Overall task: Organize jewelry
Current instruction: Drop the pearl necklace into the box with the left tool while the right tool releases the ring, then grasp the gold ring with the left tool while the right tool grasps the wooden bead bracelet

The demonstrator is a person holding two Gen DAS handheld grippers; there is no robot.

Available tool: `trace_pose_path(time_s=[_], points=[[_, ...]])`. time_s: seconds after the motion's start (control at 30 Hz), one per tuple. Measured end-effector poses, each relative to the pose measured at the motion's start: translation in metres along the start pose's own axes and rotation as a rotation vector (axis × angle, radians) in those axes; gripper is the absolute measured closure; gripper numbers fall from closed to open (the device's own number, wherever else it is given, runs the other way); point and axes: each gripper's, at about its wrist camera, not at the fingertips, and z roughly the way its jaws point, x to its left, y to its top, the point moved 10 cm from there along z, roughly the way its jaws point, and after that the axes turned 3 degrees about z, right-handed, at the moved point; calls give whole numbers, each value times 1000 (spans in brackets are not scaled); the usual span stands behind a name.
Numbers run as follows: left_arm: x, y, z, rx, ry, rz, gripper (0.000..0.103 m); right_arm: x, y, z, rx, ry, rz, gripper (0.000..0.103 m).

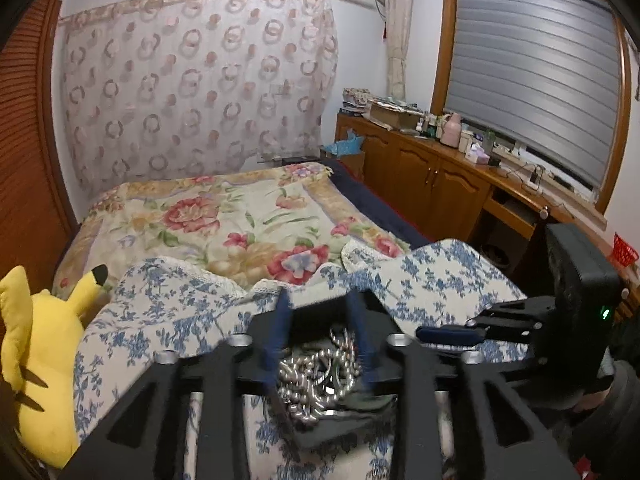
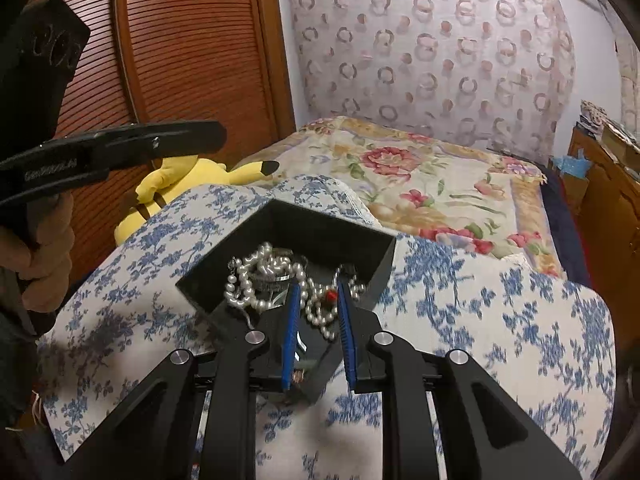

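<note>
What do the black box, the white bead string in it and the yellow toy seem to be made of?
Black box: looks like matte rigid plastic, with flat dull walls. Bead string: glossy pearl-like beads, whether real or imitation is unclear. Yellow toy: soft plush fabric, with a fuzzy, rounded stuffed shape.

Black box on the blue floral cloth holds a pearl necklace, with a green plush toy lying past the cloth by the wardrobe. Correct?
Not quite: the plush toy is yellow, not green, as the right wrist view shows. The black box does sit on the blue floral cloth, holding the pearl necklace.
</note>
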Motion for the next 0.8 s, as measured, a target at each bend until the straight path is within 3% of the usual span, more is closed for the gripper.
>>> trace_pose_path(time_s=[0.13,0.23,0.27,0.47,0.8], points=[[-4,-24,-11,20,11,4,50,4,-17,-16,-4,-12,-3,82],[-8,-46,-20,35,28,18,42,7,-30,-26,-7,-25,-1,66],[-9,-55,-22,46,34,21,39,8,-35,-29,-6,-30,0,65],[-13,-103,-29,105,58,36,25,13,-68,-45,14,-45,3,65],[-1,-155,-32,191,89,9,14,21,-118,-57,71,-53,14,65]])
